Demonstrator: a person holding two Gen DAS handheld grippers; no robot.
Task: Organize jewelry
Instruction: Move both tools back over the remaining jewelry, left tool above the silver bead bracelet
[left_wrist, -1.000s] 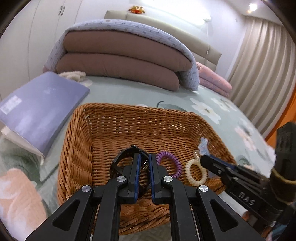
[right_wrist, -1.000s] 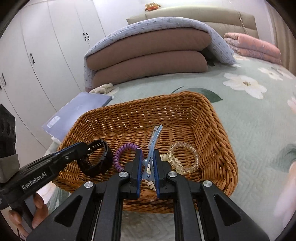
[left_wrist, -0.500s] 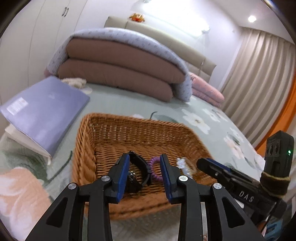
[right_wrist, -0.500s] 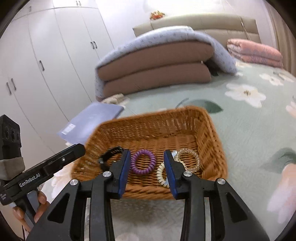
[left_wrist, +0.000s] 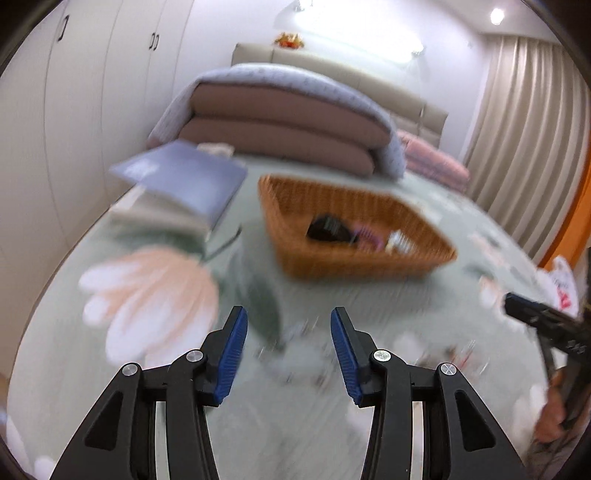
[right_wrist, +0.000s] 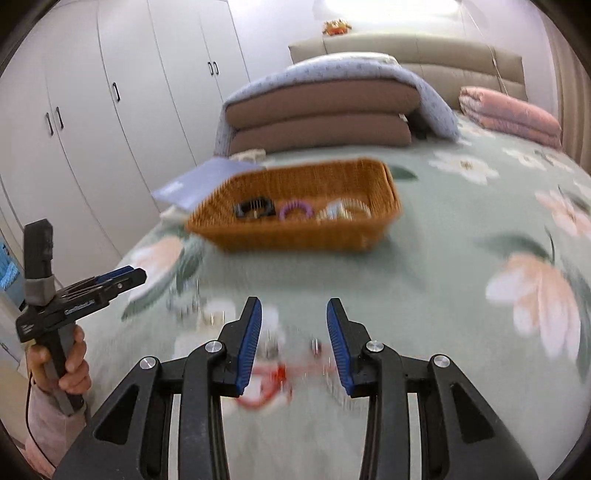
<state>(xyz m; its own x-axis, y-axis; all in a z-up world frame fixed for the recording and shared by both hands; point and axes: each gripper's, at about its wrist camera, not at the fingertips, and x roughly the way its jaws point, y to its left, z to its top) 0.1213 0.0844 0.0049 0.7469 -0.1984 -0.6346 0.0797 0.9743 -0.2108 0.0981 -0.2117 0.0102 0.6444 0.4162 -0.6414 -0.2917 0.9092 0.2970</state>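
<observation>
both grippers are now back from the basket, with nothing in them

the bed cover (right_wrist: 461, 258) with flowers fills the room's front, cupboards at the left. the wicker basket (right_wrist: 295, 236) now lies well apart and keeps the black band (right_wrist: 255, 209), purple ring (right_wrist: 295, 210) and pale rings. left gripper (left_wrist: 288, 354) and right gripper (right_wrist: 293, 341) stand wide open, above blurred small pieces, one red (right_wrist: 266, 387), probably next.
</observation>
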